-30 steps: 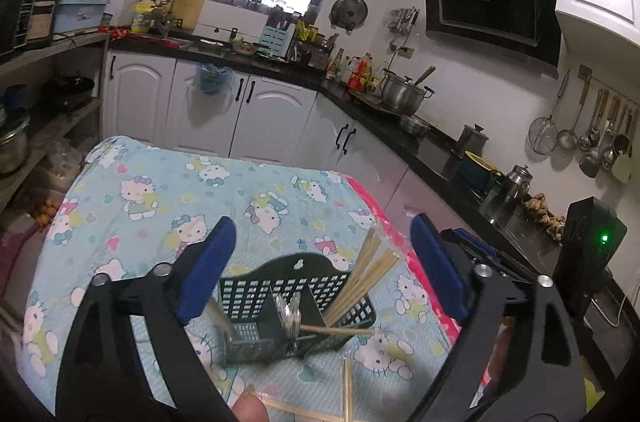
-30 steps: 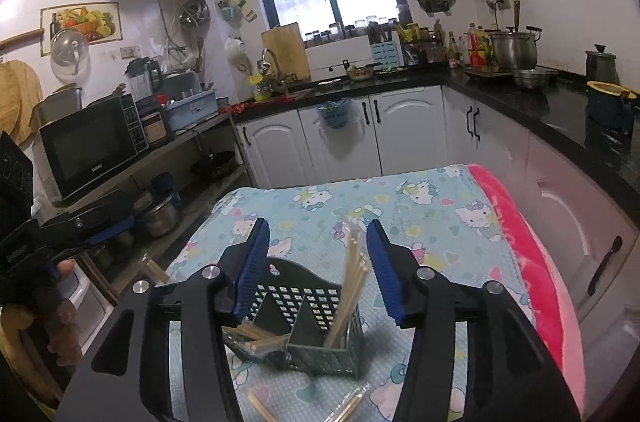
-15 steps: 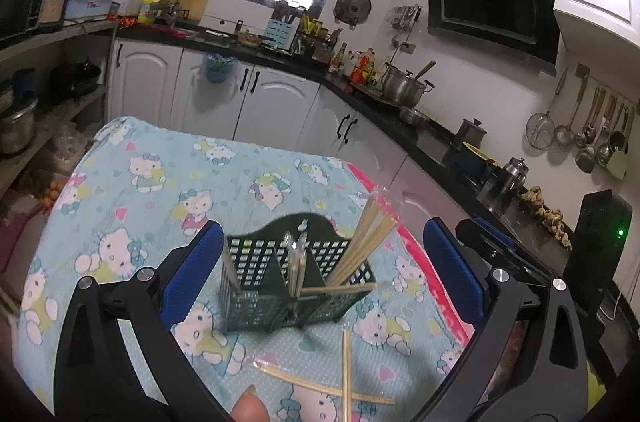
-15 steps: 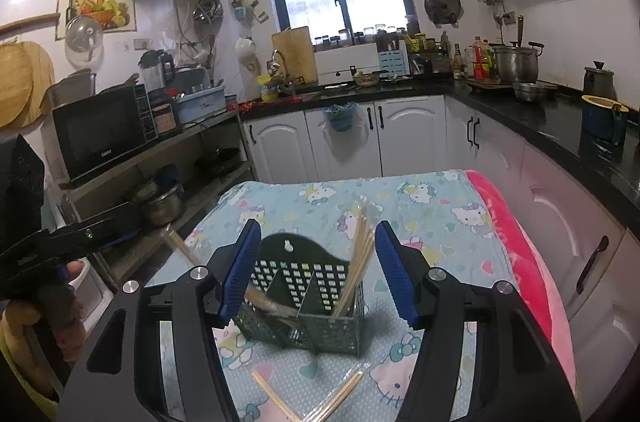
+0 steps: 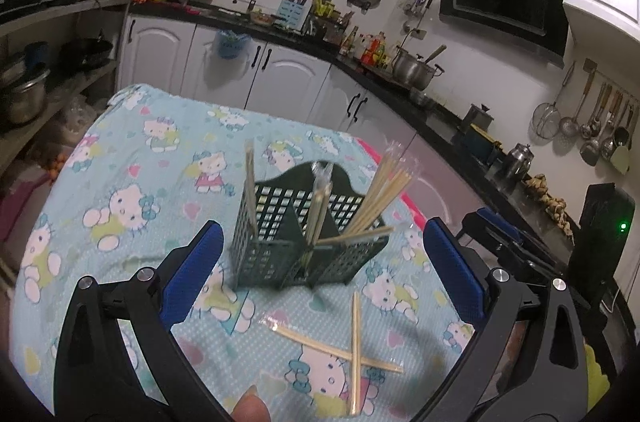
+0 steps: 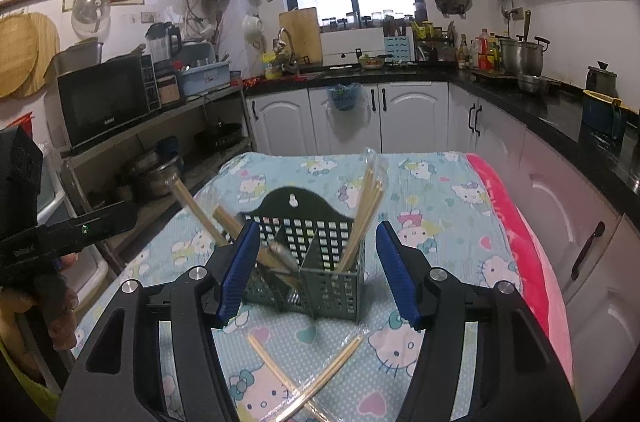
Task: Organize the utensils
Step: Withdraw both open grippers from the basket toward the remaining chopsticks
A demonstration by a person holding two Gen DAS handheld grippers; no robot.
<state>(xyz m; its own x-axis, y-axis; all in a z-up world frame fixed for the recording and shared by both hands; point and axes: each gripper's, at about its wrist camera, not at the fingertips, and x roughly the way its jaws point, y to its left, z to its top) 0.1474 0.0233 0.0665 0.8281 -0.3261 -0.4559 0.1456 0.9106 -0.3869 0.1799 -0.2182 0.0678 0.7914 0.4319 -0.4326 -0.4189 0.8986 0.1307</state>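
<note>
Utensil caddy upright on table; both grippers empty, jaws apart.

The green utensil caddy [image 5: 308, 246] stands on the patterned tablecloth [image 5: 132, 182], chopsticks [image 5: 380, 194] leaning toward 1 o'clock. Two crossed chopstick pairs [image 5: 352, 346] lie at 6 o'clock of it. Left gripper [image 5: 320, 278] and right gripper [image 6: 316, 274] hover spread, holding nothing.

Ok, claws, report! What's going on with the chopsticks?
Left claw open, right claw open, both empty. Two chopsticks crossed on cloth before the holder. Nothing blocking.
</note>
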